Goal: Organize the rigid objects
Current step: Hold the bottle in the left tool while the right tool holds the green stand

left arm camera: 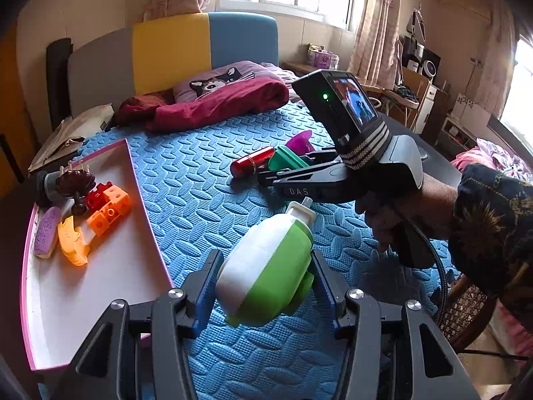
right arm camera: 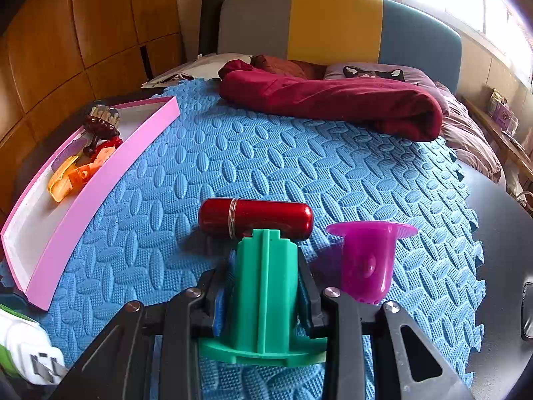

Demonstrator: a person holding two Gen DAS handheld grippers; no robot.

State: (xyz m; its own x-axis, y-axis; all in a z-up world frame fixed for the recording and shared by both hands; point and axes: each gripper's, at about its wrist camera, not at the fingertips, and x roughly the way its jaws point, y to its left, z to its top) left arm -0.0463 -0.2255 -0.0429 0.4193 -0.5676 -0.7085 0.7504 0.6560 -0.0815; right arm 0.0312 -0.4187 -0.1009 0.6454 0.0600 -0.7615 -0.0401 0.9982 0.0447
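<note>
Left gripper (left arm camera: 263,286) pinched the green-and-white plug adapter (left arm camera: 266,266) across its body, just beside the pink tray (left arm camera: 133,180). Right gripper (right arm camera: 263,286) clamped the teal ribbed piece (right arm camera: 263,286) on the blue foam mat (right arm camera: 299,173). Both looked light, stiff and probably slick; flat flanks seemed the best hold.

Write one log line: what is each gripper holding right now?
left gripper: shut on green-and-white plug | right gripper: shut on teal piece | pink tray: toys inside
</note>
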